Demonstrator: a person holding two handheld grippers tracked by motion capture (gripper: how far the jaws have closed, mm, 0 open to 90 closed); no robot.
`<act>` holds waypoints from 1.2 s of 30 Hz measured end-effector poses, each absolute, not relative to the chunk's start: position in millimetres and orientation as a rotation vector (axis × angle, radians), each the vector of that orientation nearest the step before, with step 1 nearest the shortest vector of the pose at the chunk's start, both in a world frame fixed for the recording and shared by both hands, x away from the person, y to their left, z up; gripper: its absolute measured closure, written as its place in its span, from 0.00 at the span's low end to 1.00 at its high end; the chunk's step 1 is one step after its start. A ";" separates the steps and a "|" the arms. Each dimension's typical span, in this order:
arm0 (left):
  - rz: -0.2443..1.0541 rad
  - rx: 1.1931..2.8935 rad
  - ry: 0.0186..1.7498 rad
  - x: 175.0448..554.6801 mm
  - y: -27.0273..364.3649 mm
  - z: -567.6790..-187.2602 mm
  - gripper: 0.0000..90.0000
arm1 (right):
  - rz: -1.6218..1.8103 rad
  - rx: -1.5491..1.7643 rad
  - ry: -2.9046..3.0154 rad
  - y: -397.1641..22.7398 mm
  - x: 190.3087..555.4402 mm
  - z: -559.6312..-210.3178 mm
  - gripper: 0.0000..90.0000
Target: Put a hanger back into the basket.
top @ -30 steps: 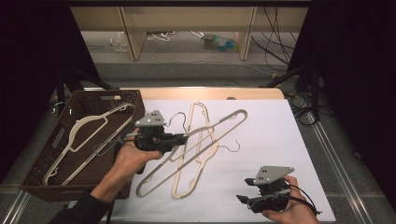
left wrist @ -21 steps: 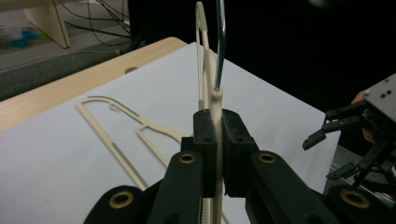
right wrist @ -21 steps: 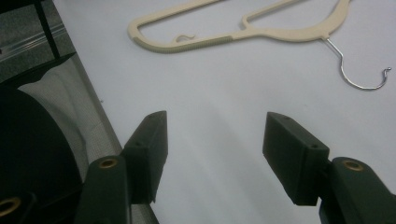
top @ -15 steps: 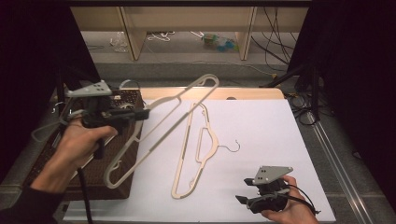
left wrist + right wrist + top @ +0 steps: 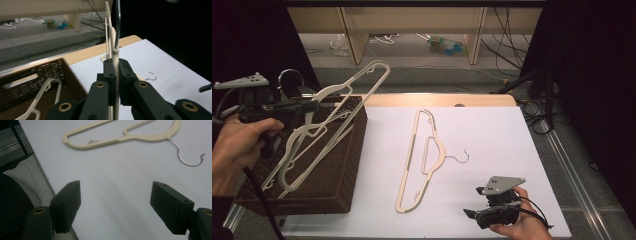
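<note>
Your left tongs [image 5: 314, 106] are pinching the neck of a cream hanger [image 5: 332, 122] and have carried it off the white table [image 5: 492, 135] to a position above the brown wicker basket [image 5: 339, 170], where another hanger [image 5: 41, 100] already lies; release into the basket is likely the next step. The held hanger's long axis runs diagonally, one shoulder end raised toward the far side, the other end low over the basket. Your right tongs [image 5: 474, 215] have just been spreading, with nothing between them, near the remaining hanger [image 5: 424, 155] lying lengthwise on the table, hook toward the right.
</note>
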State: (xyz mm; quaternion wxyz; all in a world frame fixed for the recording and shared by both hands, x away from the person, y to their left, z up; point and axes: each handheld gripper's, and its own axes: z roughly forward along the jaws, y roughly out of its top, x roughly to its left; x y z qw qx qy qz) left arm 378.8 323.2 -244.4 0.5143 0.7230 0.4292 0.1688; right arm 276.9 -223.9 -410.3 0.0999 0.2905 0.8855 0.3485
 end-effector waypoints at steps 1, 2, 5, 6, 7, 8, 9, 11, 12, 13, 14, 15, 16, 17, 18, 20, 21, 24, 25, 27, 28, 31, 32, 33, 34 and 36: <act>0.415 1.740 1.030 380.7 328.7 -245.8 0.96 | 1.030 0.861 2.620 -223.7 276.7 -410.3 0.28; 0.429 1.741 1.034 382.6 334.3 -247.1 0.96 | 1.030 0.860 2.621 -223.5 276.7 -410.6 0.28; 0.426 1.730 1.047 386.1 344.7 -249.4 0.96 | 1.041 0.861 2.613 -222.3 276.2 -411.7 0.28; 0.425 1.722 1.046 389.6 354.5 -251.7 0.96 | 1.026 0.861 2.636 -222.9 276.1 -410.2 0.28; 0.425 1.722 1.046 389.6 354.5 -251.7 0.96 | 1.037 0.861 2.615 -222.0 276.2 -411.9 0.28; 0.425 1.715 1.055 391.1 359.0 -252.9 0.96 | 1.037 0.861 2.615 -222.0 276.2 -411.9 0.28; 0.423 1.711 1.063 392.9 363.6 -254.5 0.96 | 1.031 0.864 2.629 -222.6 276.1 -411.0 0.28; 0.431 1.716 1.070 395.9 371.5 -258.0 0.96 | 1.031 0.861 2.625 -222.8 276.3 -411.1 0.28; 0.436 1.719 1.072 398.0 376.8 -261.9 0.96 | 1.024 0.860 2.637 -223.0 276.3 -410.5 0.28; 0.436 1.719 1.072 398.0 376.8 -261.9 0.96 | 1.024 0.860 2.637 -223.0 276.3 -410.5 0.28; 0.453 1.734 1.081 400.2 381.0 -265.9 0.96 | 1.030 0.851 2.624 -222.2 276.7 -411.9 0.28; 0.452 1.738 1.081 401.3 382.8 -268.4 0.96 | 1.023 0.852 2.636 -222.3 276.6 -411.4 0.28; 0.452 1.738 1.081 401.3 382.8 -268.4 0.96 | 1.023 0.852 2.636 -222.3 276.6 -411.4 0.28; 0.460 1.748 1.087 402.3 384.1 -271.1 0.96 | 1.026 0.849 2.636 -222.2 276.4 -411.3 0.28; 0.456 1.762 1.092 404.8 387.6 -276.8 0.96 | 1.041 0.851 2.617 -221.9 275.9 -411.5 0.28; 0.453 1.771 1.095 406.1 389.6 -279.8 0.96 | 1.040 0.859 2.620 -222.3 276.0 -411.1 0.28; 0.453 1.779 1.107 408.0 393.3 -285.7 0.96 | 1.027 0.856 2.638 -223.1 276.1 -410.2 0.28; 0.448 1.788 1.118 408.6 395.9 -291.5 0.95 | 1.023 0.846 2.639 -222.9 276.6 -411.1 0.28; 0.440 1.788 1.111 409.0 397.2 -294.7 0.96 | 1.021 0.850 2.636 -222.9 276.7 -411.1 0.28; 0.419 1.795 1.122 408.8 400.1 -302.5 0.96 | 1.030 0.849 2.626 -222.3 276.7 -411.8 0.28; 0.416 1.793 1.129 408.9 401.3 -304.9 0.96 | 1.026 0.850 2.635 -222.4 276.6 -411.4 0.28; 0.391 1.800 1.137 409.1 404.1 -309.2 0.95 | 1.029 0.847 2.633 -222.2 276.5 -411.2 0.28; 0.387 1.799 1.137 409.3 405.3 -311.6 0.96 | 1.040 0.850 2.619 -221.7 276.3 -412.0 0.28; 0.375 1.801 1.145 409.3 406.8 -313.7 0.96 | 1.040 0.850 2.619 -221.7 276.3 -412.0 0.28; 0.369 1.796 1.147 410.2 410.1 -318.8 0.95 | 1.039 0.850 2.619 -221.9 276.4 -412.0 0.28; 0.366 1.804 1.153 410.2 411.5 -320.4 0.95 | 1.039 0.851 2.619 -222.0 276.4 -412.0 0.28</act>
